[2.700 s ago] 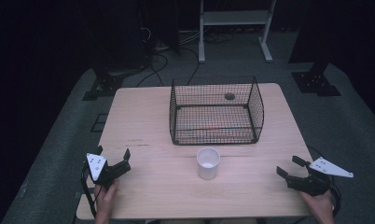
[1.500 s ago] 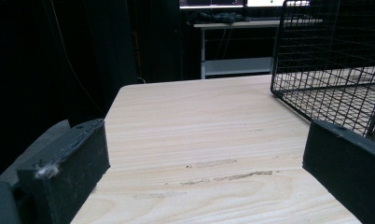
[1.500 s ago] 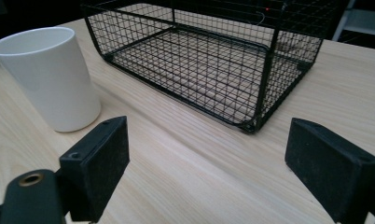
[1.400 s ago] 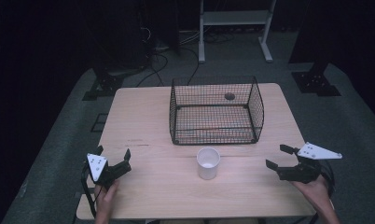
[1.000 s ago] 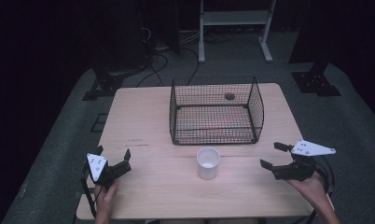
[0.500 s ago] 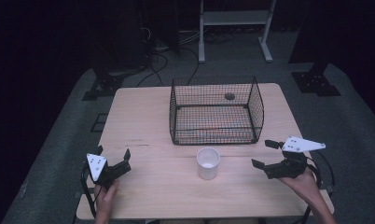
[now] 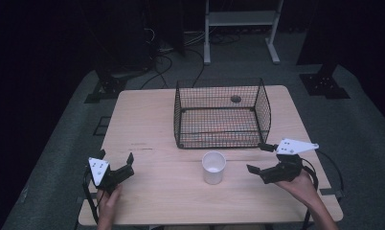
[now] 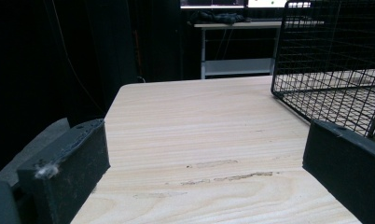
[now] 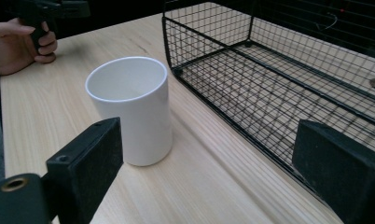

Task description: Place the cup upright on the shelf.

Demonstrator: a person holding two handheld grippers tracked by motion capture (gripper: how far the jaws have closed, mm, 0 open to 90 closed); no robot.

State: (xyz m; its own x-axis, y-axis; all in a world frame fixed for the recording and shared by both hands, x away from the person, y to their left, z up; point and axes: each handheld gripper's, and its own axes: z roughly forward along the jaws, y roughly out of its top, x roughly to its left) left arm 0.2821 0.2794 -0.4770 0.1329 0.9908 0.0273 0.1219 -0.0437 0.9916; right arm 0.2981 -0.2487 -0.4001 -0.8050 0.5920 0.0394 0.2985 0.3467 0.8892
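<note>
The white cup (image 7: 213, 166) stands upright on the table (image 7: 147, 115), just in front of the wire basket (image 7: 222, 114), and it looks empty. The right gripper (image 7: 257, 157) is near the cup on its right side, not touching it. Its fingers (image 9: 87, 163) have just been opening wider, and nothing is between them. The left gripper (image 7: 115, 160) rests well apart at the near left of the table, its fingers (image 8: 69, 172) spread with nothing in them. Most of the job looks left to do: the cup is not yet grabbed or lifted, and the basket holds no cup.
</note>
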